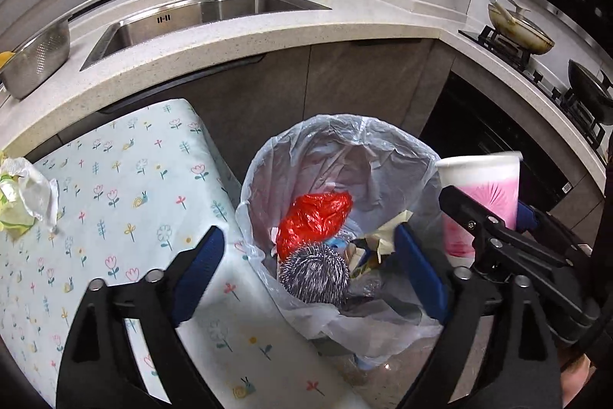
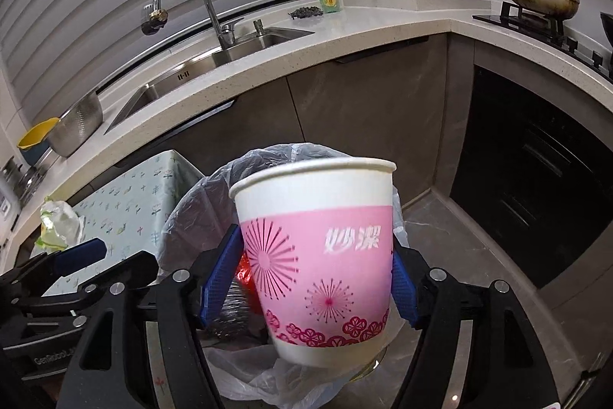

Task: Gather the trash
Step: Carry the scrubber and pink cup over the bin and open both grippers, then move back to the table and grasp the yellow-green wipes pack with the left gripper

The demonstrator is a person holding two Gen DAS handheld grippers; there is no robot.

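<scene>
Cup (image 2: 318, 255) in right claw (image 2: 310, 278) above bin rim (image 2: 268, 156)

Pink-white starburst cup (image 2: 318, 263); red bag (image 1: 312, 217); floral pale-blue tablecloth (image 1: 115, 202).

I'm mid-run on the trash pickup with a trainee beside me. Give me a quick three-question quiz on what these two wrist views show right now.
1. True or false: the left gripper holds the steel scourer.
2. What is between the fingers of the right gripper? A) dish soap bottle B) paper cup C) colander
3. Fill in: the red plastic bag lies inside the ____.

Key
1. False. Its jaws are open and empty above the bin; the scourer lies in the bin.
2. B, the pink and white paper cup, upright over the bin.
3. Lined trash bin beside the flowered table.
</scene>
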